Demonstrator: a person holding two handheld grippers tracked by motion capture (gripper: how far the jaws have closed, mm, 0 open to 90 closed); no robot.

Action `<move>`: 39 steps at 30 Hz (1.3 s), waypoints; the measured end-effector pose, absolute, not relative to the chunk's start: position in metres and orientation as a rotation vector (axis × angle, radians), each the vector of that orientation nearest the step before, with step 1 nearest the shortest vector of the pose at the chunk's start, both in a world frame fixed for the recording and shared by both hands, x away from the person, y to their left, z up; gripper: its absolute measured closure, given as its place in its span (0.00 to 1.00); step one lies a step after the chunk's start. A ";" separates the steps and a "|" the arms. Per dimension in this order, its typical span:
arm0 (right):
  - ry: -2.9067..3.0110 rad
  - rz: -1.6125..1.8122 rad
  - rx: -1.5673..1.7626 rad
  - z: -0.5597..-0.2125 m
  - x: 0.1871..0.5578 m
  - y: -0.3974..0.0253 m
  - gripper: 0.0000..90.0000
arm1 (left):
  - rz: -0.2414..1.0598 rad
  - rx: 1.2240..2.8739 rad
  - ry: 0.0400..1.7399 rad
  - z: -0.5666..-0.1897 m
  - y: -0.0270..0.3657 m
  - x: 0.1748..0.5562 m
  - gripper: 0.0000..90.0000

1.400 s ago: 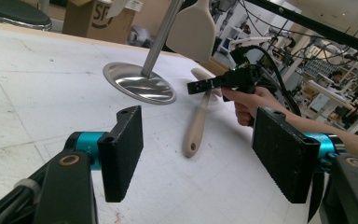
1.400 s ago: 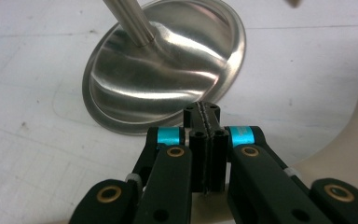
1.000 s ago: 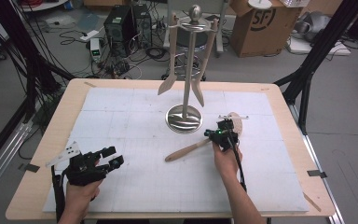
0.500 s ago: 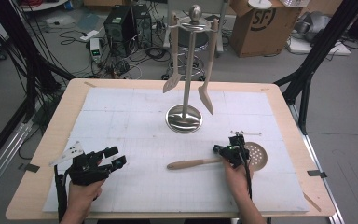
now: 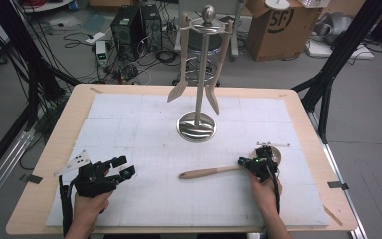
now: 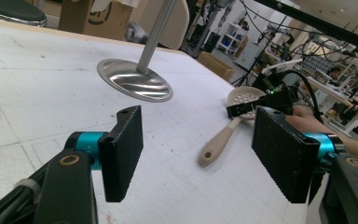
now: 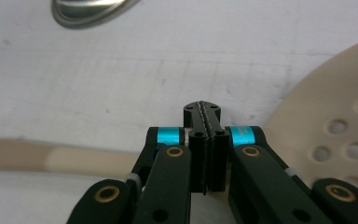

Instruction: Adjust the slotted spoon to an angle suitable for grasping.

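On the white mat near the right front of the table (image 5: 49,199), the slotted spoon (image 5: 214,172) lies flat, its wooden handle pointing left toward the middle and its perforated cream bowl at the right. The right hand-held gripper (image 5: 255,164) sits over the neck of the spoon, just where handle meets bowl; in the right gripper view its pads appear pressed together with only a thin seam between them, and the handle (image 7: 51,158) passes behind and below them, so whether anything is actually pinched cannot be told. Judged from how things lie, the spoon is off the utensil stand (image 5: 197,124) and set down on the mat, so the moving part of the work looks done, and what is left for this hand is mainly to let go and lift clear. Two more utensils (image 5: 179,89) hang from the top of the stand, well apart from the spoon, and if they are meant to come down too, that is not yet begun. The left hand-held gripper (image 5: 123,167) rests low at the left front of the table with its jaws wide apart and nothing between them, pointing toward the spoon and the stand's round base.
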State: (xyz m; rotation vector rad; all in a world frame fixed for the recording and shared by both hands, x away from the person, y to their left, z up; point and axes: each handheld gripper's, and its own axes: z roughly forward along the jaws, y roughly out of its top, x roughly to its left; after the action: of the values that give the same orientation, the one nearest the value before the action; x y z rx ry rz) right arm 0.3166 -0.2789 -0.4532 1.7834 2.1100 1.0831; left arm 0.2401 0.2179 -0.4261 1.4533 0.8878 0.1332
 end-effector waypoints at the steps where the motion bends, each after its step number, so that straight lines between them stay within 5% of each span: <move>1: 2.112 1.069 1.774 -0.452 0.316 -0.280 1.00 | 0.133 1.457 0.886 -0.426 0.218 0.240 0.38; 25: 2.000 1.292 1.914 -0.452 0.258 -0.289 1.00 | 0.125 1.454 0.880 -0.425 0.216 0.241 0.38; 39: 2.470 1.437 1.684 -0.460 0.249 -0.185 1.00 | 0.121 1.458 0.881 -0.426 0.216 0.241 0.38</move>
State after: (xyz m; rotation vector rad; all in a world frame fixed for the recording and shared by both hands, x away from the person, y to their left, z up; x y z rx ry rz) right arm 0.2485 -0.1854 -0.4595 1.6844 2.4700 1.4368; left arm 0.2412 0.2156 -0.4262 1.4582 0.8807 0.1208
